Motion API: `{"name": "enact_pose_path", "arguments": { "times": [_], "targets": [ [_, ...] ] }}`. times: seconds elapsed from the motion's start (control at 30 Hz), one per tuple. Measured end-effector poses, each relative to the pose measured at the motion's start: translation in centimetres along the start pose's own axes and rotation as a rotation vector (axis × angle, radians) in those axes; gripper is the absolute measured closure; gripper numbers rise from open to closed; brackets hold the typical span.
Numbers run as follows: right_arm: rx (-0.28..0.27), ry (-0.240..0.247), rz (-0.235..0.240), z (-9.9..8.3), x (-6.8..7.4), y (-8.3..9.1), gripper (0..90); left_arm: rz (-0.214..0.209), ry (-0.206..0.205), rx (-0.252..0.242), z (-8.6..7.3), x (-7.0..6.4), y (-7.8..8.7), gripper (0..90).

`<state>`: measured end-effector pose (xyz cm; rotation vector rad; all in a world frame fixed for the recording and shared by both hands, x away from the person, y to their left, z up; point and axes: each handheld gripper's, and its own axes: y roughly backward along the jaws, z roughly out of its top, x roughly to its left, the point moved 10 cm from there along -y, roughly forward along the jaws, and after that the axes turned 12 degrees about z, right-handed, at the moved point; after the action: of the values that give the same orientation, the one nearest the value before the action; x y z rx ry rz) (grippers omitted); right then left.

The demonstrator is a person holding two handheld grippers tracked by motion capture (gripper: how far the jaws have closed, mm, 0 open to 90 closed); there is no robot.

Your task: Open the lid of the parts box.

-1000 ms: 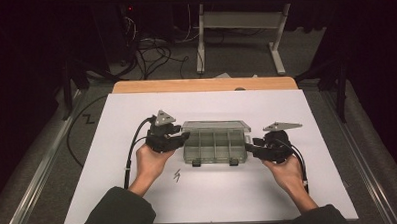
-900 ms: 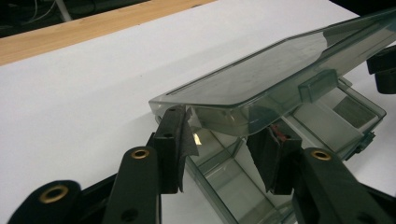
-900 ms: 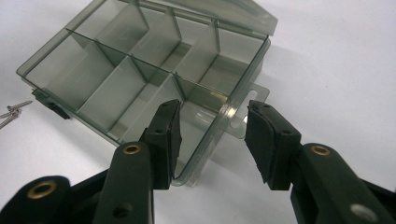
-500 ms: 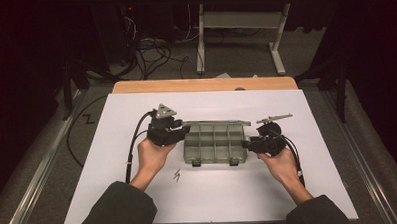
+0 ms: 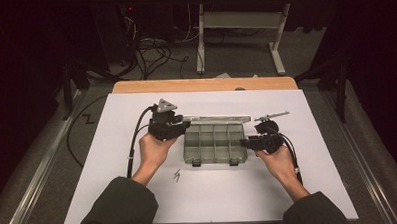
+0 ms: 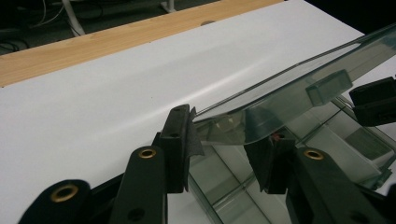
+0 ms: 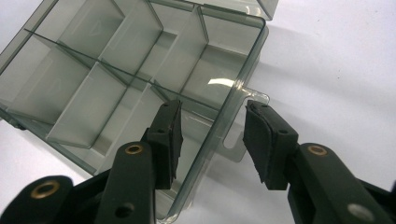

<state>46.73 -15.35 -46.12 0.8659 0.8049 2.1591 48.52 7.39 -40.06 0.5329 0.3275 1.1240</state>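
Note:
A clear grey compartment box (image 5: 215, 144) lies in the middle of the white sheet (image 5: 214, 196), with empty compartments (image 7: 116, 70). Its lid (image 5: 217, 120) stands raised along the far side. My left gripper (image 5: 186, 125) is at the box's far left corner. In the left gripper view it (image 6: 224, 149) is open, and the lid's corner (image 6: 289, 88) lies between the jaws, touching the left pad. My right gripper (image 5: 245, 142) is open and straddles the box's right wall (image 7: 212, 135): one jaw is inside the box, the other outside above the hanger tab (image 7: 238, 149).
A small black squiggle-shaped item (image 5: 177, 176) lies on the sheet in front of the box. A wooden strip (image 5: 200, 85) runs along the sheet's far edge. Beyond it are a dark floor, cables and a metal stand (image 5: 233, 20).
The lid has swung up from shut to raised at the back. My left gripper moved along with its corner. My right gripper moved left onto the box's right wall.

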Motion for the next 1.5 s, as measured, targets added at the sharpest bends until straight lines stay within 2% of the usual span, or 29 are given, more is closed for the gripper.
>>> {"name": "enact_pose_path", "arguments": {
  "times": [0.43,0.8,0.97,1.5],
  "targets": [
    [0.037,0.016,-0.011,0.1,0.6,-0.6,59.5,0.007,0.027,0.008,0.4,0.8,-1.4,64.4],
    [0.038,0.016,-0.012,0.1,0.6,-0.7,59.4,0.021,0.041,0.025,0.5,1.3,-2.7,67.3],
    [0.039,0.017,-0.013,0.1,0.6,-0.7,59.4,0.026,0.055,0.044,0.2,1.7,-3.5,72.5],
    [0.04,0.029,-0.02,0.1,0.6,-0.7,59.4,0.048,0.092,0.08,-0.7,2.5,-5.5,79.4]
  ]
}}
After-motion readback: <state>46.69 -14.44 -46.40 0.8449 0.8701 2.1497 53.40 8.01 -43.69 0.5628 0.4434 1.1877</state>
